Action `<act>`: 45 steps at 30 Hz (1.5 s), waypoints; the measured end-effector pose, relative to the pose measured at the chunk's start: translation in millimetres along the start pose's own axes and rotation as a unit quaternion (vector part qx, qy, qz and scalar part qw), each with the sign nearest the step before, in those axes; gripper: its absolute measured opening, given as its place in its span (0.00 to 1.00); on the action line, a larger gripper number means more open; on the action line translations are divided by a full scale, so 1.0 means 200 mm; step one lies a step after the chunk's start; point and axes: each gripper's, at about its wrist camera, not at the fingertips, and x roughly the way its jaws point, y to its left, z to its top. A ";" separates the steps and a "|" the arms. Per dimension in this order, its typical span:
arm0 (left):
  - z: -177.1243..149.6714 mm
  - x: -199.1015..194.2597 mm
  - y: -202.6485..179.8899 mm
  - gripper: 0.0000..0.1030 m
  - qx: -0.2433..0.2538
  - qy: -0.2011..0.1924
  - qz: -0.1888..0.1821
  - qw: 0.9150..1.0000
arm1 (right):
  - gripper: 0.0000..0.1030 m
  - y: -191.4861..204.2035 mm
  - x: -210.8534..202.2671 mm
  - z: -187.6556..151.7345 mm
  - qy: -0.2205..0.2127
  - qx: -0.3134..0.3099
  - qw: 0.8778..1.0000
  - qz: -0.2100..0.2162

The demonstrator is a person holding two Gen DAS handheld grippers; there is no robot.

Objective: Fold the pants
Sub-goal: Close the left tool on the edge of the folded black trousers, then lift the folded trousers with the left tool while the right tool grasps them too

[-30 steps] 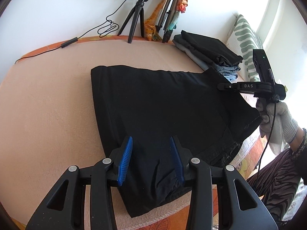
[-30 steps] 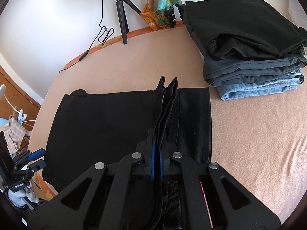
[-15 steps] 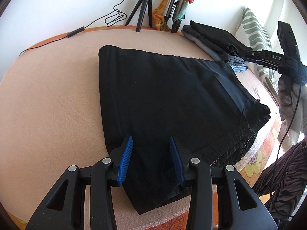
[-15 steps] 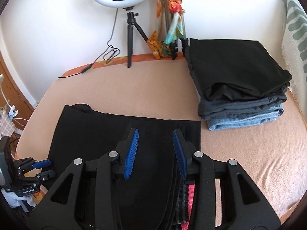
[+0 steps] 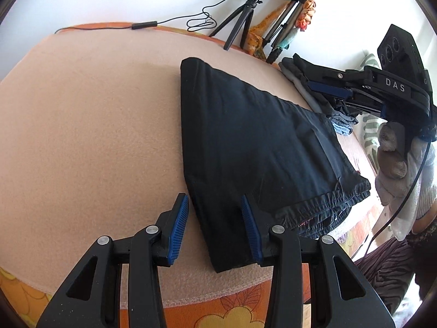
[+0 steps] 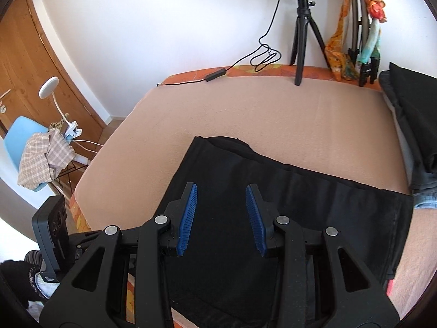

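Black pants (image 5: 254, 136) lie folded flat on the peach blanket of the bed; they also show in the right wrist view (image 6: 286, 205). My left gripper (image 5: 215, 210) is open and empty, hovering over the pants' near left corner. My right gripper (image 6: 221, 202) is open and empty, raised above the middle of the pants. From the left wrist view the right gripper (image 5: 322, 86) shows at the right, held by a gloved hand, above the pants' far right part.
A stack of folded clothes (image 5: 314, 87) sits at the far right of the bed, also in the right wrist view (image 6: 412, 125). A ring light tripod (image 6: 303, 35) and its cable stand at the back edge. A chair with cloth (image 6: 35, 147) is beside the bed.
My right gripper let go of the pants' edge, opened and lifted away to the left. The pants now lie flat. My left gripper shifted left toward the pants' corner.
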 end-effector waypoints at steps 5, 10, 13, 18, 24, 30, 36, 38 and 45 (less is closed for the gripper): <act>0.00 -0.01 0.00 0.37 -0.004 0.003 -0.011 1.000 | 0.38 0.10 0.23 0.05 0.046 0.006 0.999 0.023; 0.00 -0.01 0.01 0.37 -0.017 0.010 -0.026 0.999 | 0.38 0.21 0.45 0.12 0.088 0.010 0.996 0.028; 0.00 -0.01 0.01 0.37 -0.031 0.016 -0.040 0.999 | 0.38 0.24 0.58 0.17 0.113 0.020 0.993 0.008; -0.01 0.00 0.01 0.37 -0.044 0.022 -0.065 0.997 | 0.38 0.27 0.74 0.23 0.140 0.028 0.989 -0.034; 0.00 -0.03 0.00 0.37 -0.057 0.009 -0.103 0.993 | 0.38 0.30 0.83 0.26 0.165 0.020 0.985 -0.052; 0.00 -0.08 -0.09 0.34 -0.021 -0.009 -0.102 0.995 | 0.39 0.37 0.83 0.28 0.198 -0.024 0.975 -0.096; -0.01 -0.06 -0.11 0.34 -0.013 -0.010 -0.095 0.995 | 0.48 0.45 0.81 0.24 0.245 -0.075 0.956 -0.142; -0.01 -0.05 -0.13 0.34 -0.007 -0.009 -0.093 0.996 | 0.48 0.45 0.83 0.21 0.258 -0.084 0.950 -0.153; 0.01 -0.04 -0.16 0.34 0.008 -0.011 -0.081 0.997 | 0.32 0.47 0.84 0.15 0.251 -0.101 0.947 -0.173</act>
